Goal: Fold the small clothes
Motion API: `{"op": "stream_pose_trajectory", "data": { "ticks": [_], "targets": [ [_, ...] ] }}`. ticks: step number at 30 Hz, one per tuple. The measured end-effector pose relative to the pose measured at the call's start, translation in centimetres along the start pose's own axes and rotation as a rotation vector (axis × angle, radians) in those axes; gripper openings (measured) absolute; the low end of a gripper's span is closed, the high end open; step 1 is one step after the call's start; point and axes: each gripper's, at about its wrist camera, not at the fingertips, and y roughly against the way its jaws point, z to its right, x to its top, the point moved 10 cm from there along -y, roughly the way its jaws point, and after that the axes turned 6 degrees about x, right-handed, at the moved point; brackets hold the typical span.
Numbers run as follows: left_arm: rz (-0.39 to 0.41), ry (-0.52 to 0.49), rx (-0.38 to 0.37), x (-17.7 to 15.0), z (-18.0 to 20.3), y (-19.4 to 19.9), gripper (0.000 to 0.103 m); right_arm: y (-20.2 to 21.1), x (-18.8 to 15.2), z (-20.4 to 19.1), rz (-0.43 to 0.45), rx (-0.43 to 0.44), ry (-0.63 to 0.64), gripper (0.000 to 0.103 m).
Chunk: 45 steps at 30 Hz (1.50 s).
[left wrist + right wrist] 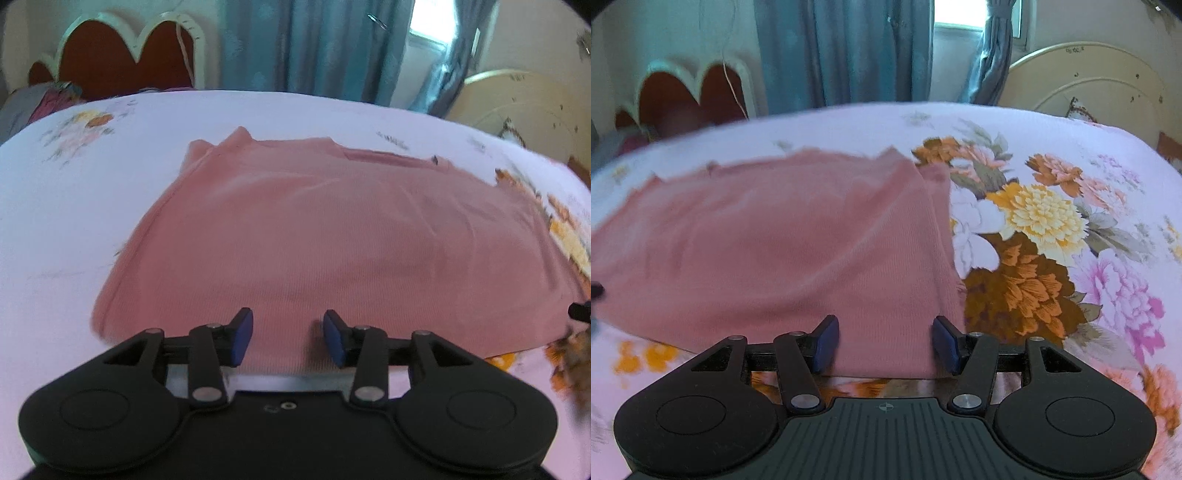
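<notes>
A pink knit garment [314, 236] lies spread flat on the flowered bedsheet [55, 206], folded into a rough rectangle with its neckline at the far side. My left gripper [288, 334] hovers at the garment's near edge, left of centre, open; fabric lies between its blue pads [242, 332] and they do not pinch it. In the right wrist view the same garment [775, 240] fills the left half. My right gripper [886, 341] stands open over its near right corner, with flat cloth spanning the gap between the pads [945, 343].
The sheet [1052, 229] has large orange, yellow and pink flowers to the right of the garment. A red scalloped headboard [110, 55] and blue curtains [314, 44] stand beyond the bed. A cream rounded bed end [1089, 85] is at far right.
</notes>
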Motion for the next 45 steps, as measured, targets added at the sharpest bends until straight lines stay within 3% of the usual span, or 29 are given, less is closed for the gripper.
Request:
{"op": "stream_pose_trajectory", "data": {
  "ticks": [1,5,10,15,27,31,35,39,41,45],
  "targets": [
    [-0.001,0.034,0.000,-0.2,-0.3,0.5,0.044,0.4,0.1,-0.5,0.010,0.019,0.003,0.056],
    [-0.030,0.148,0.009,-1.7,-1.8,2.2,0.070,0.8,1.0,-4.0,0.029,0.102,0.071,0.056],
    [-0.085,0.306,-0.008,-3.0,-3.7,2.8,0.069,-0.4,1.8,-8.2,0.027,0.184,0.132,0.056],
    [-0.104,0.425,-0.086,-3.0,-4.7,2.0,0.069,-1.9,2.1,-11.6,0.021,0.240,0.160,0.056],
    [-0.065,0.537,-0.188,-0.7,-4.9,-1.5,0.073,-4.4,4.0,-15.0,0.006,0.225,0.179,0.056],
    [-0.042,0.572,-0.212,0.2,-5.1,-2.4,0.065,-5.8,5.2,-15.4,0.013,0.187,0.192,0.056],
    [-0.018,0.608,-0.222,0.7,-5.7,-3.1,0.047,-7.5,6.5,-15.1,0.015,0.140,0.178,0.056],
    [0.003,0.637,-0.230,0.9,-6.2,-3.7,0.035,-9.1,7.2,-14.7,0.022,0.093,0.161,0.056],
    [0.007,0.649,-0.223,0.9,-6.6,-4.0,0.021,-10.4,6.4,-14.8,-0.014,0.076,0.174,0.056],
    [0.013,0.659,-0.199,0.9,-6.9,-3.8,0.016,-11.7,5.1,-14.5,-0.054,0.055,0.190,0.056]
  ]
}}
